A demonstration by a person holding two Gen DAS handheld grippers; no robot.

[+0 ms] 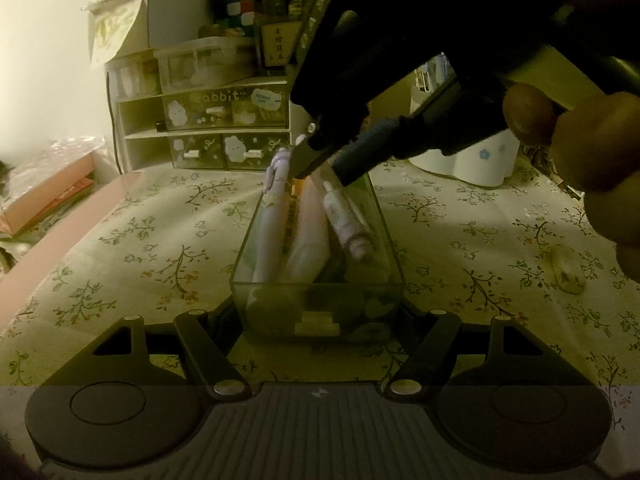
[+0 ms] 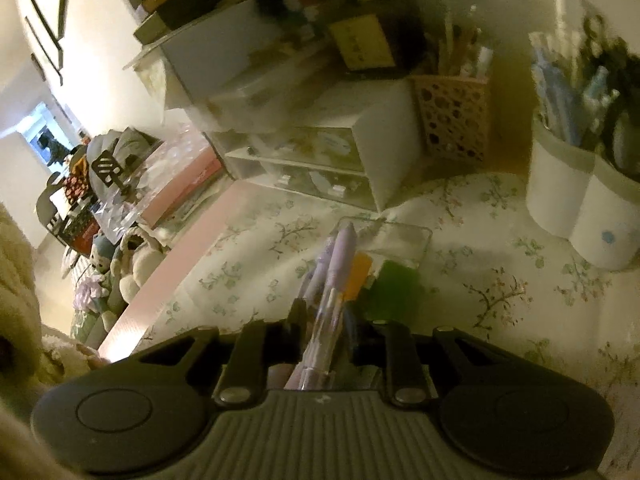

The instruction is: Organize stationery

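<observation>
Left gripper [image 1: 318, 320] clamping clear box [image 1: 316, 280], three pens [image 1: 346, 220]

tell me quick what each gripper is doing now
Left gripper: shut on the clear box.
Right gripper: shut on a purple pen.

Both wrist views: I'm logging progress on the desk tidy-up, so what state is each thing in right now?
Clear box: upright on the floral tablecloth, open-topped, holding pens.
Purple pen: gripped in the right tool, tip over the clear box.
Left tool: closed on the clear box's near wall.
Drawer unit: drawers shut.
White pen holder: upright, full of pens.
</observation>
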